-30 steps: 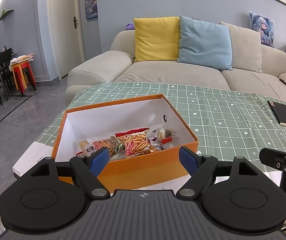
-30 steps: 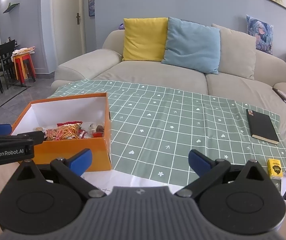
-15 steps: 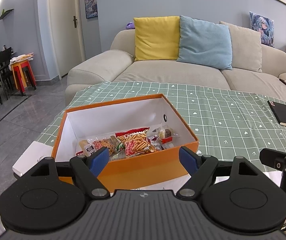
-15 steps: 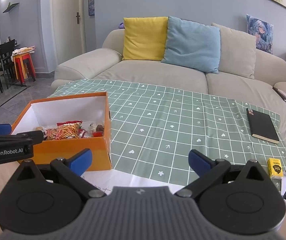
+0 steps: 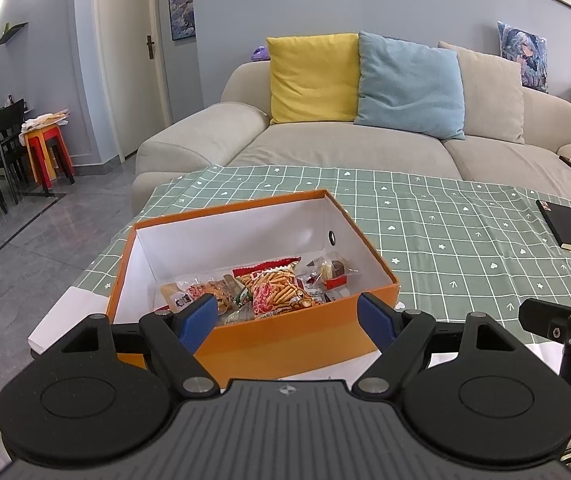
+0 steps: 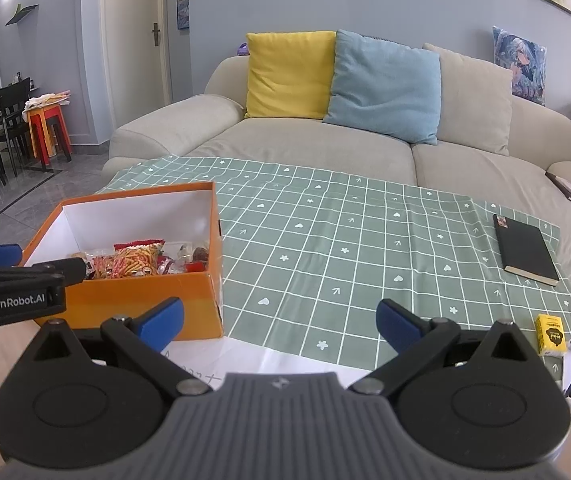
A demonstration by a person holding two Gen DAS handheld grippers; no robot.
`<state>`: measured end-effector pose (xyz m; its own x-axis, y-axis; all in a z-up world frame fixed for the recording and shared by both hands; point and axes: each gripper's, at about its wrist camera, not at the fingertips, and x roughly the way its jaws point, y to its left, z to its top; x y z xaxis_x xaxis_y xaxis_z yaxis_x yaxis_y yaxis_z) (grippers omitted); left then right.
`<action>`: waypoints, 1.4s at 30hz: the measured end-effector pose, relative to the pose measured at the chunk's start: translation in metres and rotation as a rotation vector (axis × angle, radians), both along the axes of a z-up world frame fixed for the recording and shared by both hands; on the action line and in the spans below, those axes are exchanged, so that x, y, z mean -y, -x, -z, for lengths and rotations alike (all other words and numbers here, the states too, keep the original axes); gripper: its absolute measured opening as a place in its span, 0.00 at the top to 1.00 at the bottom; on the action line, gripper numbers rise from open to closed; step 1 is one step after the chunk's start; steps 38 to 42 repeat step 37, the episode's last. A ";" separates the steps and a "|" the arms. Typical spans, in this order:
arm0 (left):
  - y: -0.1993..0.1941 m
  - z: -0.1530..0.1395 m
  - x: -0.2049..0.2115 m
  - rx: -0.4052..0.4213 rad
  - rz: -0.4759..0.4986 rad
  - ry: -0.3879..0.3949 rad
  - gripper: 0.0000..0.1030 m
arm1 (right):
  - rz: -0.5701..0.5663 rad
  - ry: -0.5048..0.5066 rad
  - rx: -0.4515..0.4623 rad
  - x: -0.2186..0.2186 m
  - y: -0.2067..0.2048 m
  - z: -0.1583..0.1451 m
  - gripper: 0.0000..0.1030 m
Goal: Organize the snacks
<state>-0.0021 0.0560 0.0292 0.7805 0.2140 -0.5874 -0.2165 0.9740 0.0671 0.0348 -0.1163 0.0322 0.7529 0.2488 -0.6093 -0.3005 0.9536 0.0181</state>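
Hovering wide open and holding nothing, the left gripper (image 5: 287,316) and right gripper (image 6: 279,320) sit near the orange box (image 5: 285,340) where the snacks (image 5: 273,290) lie piled, so a clumsy grab could crush the crinkly bags or push the box away.

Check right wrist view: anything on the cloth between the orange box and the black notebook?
Nothing. In the right wrist view the green checked tablecloth lies bare between the orange box and the black notebook. The small yellow pack sits nearer, off that line.
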 end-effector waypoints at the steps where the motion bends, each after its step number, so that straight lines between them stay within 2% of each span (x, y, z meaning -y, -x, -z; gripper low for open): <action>1: 0.000 0.000 0.000 0.000 -0.001 0.001 0.10 | 0.000 0.000 0.000 0.000 0.000 0.000 0.04; 17: 0.001 -0.002 0.002 0.005 0.012 -0.032 0.10 | 0.002 -0.006 -0.012 0.003 -0.002 0.000 0.04; 42: 0.003 -0.003 0.000 0.023 0.038 -0.043 0.10 | 0.003 -0.012 -0.026 0.003 -0.002 0.004 0.04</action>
